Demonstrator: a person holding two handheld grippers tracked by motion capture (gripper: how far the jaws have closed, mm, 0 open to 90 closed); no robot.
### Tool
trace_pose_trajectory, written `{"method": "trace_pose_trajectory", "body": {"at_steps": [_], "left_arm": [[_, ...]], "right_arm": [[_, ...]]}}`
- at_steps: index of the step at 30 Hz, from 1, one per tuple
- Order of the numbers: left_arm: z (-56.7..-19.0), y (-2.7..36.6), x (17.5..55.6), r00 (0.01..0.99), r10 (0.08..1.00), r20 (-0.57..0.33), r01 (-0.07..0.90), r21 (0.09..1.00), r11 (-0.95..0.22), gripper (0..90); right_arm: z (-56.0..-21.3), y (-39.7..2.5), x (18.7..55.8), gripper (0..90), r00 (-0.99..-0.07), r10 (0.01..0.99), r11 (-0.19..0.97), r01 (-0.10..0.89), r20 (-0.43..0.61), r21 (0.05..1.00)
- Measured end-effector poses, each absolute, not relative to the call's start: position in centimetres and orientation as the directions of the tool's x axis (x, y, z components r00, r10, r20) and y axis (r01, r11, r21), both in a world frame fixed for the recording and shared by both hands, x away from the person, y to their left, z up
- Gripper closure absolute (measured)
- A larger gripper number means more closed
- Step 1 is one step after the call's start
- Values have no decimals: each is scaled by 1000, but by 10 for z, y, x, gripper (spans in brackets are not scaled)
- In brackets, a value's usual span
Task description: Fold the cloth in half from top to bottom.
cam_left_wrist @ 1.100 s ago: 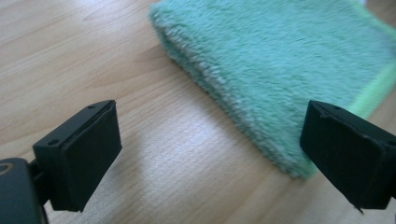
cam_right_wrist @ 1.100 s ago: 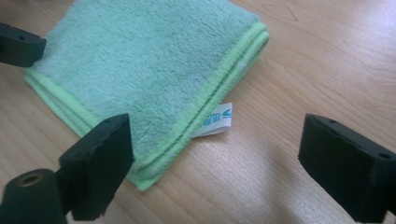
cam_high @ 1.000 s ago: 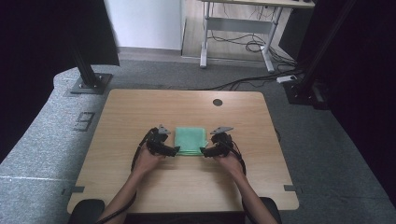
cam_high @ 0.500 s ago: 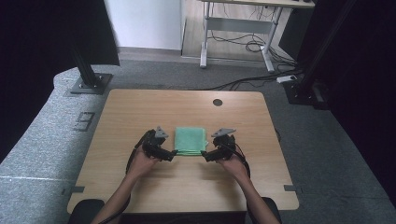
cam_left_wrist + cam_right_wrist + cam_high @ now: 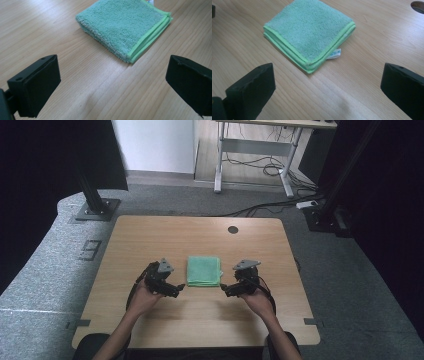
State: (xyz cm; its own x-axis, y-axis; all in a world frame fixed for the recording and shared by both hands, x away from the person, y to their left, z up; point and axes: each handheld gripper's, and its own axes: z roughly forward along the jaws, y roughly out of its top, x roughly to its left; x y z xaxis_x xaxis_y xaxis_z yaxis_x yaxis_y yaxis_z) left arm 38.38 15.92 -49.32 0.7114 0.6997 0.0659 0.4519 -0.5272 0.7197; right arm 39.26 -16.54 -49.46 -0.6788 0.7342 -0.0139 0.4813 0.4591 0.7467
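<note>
Both grippers are hovering low over the wooden table (image 5: 150, 235), each with its jaws spread wide and gripping nothing. Going from the left, the left gripper (image 5: 177, 288) is sitting just beside the near left corner of the green cloth (image 5: 204, 270), apart from it; the right gripper (image 5: 224, 287) is sitting just off its near right corner. Bare wood is lying open all around, out to every table edge. One cloth is lying there between two grippers: folded square in layers, fluffy, with a brighter green hem and a small white label (image 5: 335, 54) sticking out.
</note>
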Motion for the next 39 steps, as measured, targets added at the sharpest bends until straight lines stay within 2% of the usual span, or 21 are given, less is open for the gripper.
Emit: {"method": "trace_pose_trajectory", "body": {"at_steps": [16,24,39], "left_arm": [[-489,186,356,696,713,86,446,727,-523,0],[-505,198,349,679,732,61,473,726,-499,0],[-539,210,344,671,741,21,525,692,-495,0]], "right_arm": [[-493,-204,371,0,-637,770,427,496,-17,756],[-504,-217,365,0,-609,793,393,524,9,756],[-536,-217,362,0,-600,799,408,567,20,715]]}}
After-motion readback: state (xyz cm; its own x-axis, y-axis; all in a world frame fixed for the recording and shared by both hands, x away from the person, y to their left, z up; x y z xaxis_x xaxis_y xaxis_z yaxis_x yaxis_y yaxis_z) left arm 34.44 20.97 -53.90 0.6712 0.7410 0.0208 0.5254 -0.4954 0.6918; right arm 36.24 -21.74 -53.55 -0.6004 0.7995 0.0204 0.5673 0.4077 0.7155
